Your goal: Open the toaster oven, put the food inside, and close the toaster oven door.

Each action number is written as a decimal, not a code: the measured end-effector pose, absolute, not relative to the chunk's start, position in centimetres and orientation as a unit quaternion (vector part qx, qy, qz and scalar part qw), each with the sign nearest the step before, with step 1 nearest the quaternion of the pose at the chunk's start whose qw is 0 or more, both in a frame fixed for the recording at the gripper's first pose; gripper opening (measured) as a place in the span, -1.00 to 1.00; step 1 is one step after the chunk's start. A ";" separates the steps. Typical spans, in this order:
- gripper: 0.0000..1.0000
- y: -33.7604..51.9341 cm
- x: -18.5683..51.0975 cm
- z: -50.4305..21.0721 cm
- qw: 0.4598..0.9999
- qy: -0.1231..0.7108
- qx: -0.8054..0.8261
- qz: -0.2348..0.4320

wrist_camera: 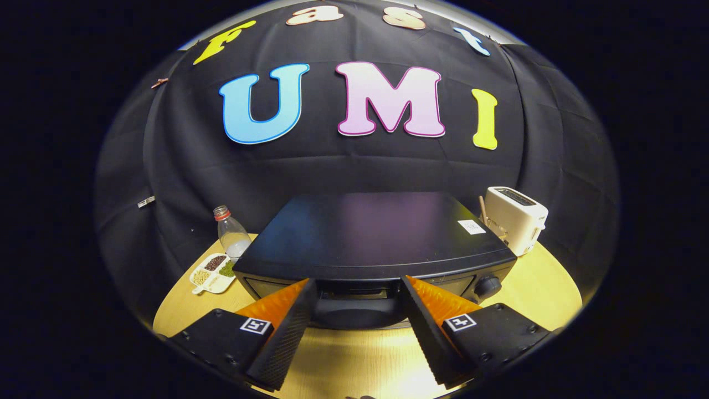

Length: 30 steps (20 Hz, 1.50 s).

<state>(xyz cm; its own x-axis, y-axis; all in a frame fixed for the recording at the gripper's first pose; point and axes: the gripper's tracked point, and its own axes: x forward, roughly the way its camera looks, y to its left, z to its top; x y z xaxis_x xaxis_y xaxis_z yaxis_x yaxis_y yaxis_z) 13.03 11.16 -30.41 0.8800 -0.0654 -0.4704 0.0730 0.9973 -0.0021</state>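
Oven (pixel 376 233) looks heavy and rigid, door shut; my fingers (pixel 359 310) spread wide either side of its stiff handle (pixel 357 311), the place to grip.

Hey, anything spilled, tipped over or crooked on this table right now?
Nothing stands out. The toaster oven sits square with its door shut, the bottle and white toaster stand upright, and the snack tray lies flat. The gripper is open at the door handle.
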 end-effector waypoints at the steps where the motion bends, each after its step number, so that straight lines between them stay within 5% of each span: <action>1: 0.96 11.2 12.6 -30.5 0.969 0.246 0.007 -0.035; 16: 0.99 11.8 0.3 -37.9 0.923 0.381 0.041 -0.021; 30: 0.98 9.9 -3.5 -36.1 0.923 0.379 0.052 -0.034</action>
